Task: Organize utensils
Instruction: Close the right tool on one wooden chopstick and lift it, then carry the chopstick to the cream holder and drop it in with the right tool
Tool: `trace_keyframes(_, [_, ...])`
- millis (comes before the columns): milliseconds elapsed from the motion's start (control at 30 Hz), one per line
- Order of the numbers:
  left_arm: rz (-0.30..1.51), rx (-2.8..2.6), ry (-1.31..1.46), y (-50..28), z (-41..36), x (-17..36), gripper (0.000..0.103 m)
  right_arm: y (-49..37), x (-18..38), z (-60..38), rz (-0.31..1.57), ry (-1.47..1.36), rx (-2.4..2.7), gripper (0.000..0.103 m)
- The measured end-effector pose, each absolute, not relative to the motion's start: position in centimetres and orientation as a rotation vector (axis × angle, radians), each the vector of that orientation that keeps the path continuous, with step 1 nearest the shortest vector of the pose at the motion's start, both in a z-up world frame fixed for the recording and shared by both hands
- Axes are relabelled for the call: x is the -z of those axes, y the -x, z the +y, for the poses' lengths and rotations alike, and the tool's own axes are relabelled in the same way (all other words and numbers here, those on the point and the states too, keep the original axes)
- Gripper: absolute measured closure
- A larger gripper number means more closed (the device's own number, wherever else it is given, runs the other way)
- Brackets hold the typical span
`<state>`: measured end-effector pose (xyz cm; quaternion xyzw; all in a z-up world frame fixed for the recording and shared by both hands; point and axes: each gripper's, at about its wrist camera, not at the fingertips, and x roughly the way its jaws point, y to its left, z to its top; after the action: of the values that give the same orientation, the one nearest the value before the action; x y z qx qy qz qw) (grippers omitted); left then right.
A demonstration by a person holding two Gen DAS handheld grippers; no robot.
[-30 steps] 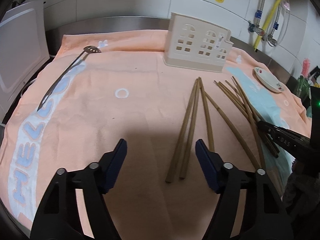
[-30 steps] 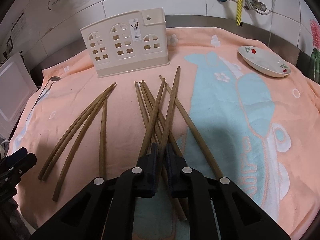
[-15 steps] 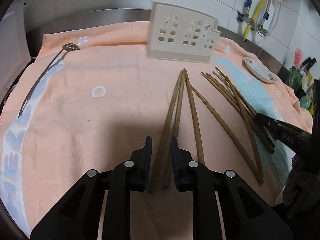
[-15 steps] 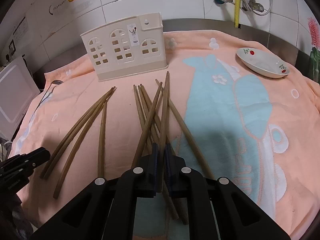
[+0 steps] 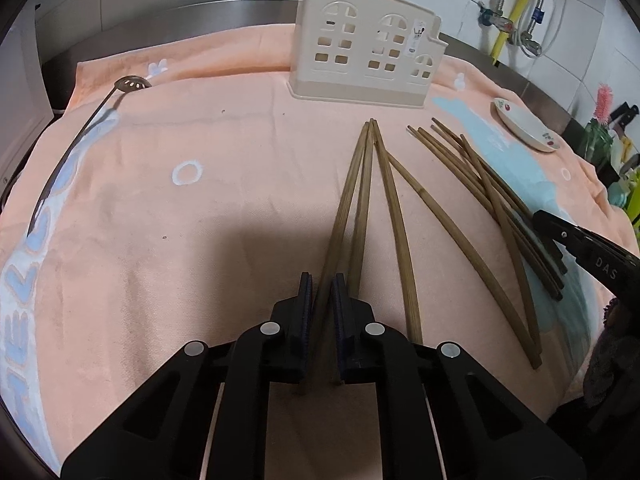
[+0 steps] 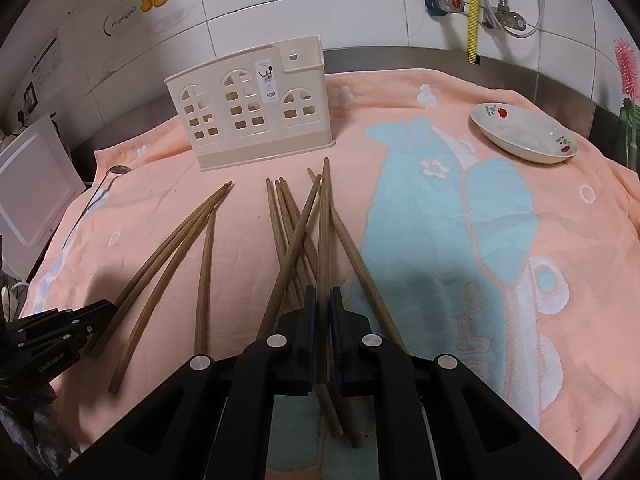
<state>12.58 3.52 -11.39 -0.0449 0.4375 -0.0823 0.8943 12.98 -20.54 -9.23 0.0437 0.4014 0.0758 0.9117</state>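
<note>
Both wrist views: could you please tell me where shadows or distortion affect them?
Left wrist view: a broad shadow lies on the towel ahead of the left tongs; fisheye bends the chopsticks. Right wrist view: a shadow darkens the towel's blue print; the wall tiles curve.

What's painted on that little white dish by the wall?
Red flowers with green leaves on the white dish, on the inside near its rim; clearest in the right wrist view.

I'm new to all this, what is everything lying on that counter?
peach towel: one, peach and blue, covering the counter
brown wooden chopsticks: about ten, brown, two fans on the towel
cream plastic holder with window cut-outs: one, cream, behind the chopsticks
slotted metal spoon: one, silver, far left
white flowered dish: one, white, far right
left claw: one, black, just closed on one chopstick
right claw: one, black, shut on one chopstick
</note>
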Motion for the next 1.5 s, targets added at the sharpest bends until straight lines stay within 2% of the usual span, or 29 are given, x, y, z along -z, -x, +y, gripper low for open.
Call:
trace_keyframes(367, [0.907, 0.166, 0.097, -12.4, 3.3, 11.1, 0.095, -12.4, 8.4, -20.7, 0.801, -0.088, -0.166, 0.096])
trace_keyframes(533, [0.860, 0.172, 0.106, -11.8, 3.4, 9.0, 0.097, -12.0, 7.0, -20.9, 0.766, -0.077, -0.168, 0.096])
trace_keyframes(1100, [0.704, 0.242, 0.072, -11.0, 1.8, 1.0, 0.097, -11.7, -2.1, -20.5, 0.589, 0.021, -0.263, 0.096])
trace_keyframes(1500, [0.646, 0.294, -0.018, -14.1, -0.2, -3.6, 0.097, -16.5, -7.9, -20.3, 0.620, 0.049, -0.378, 0.096])
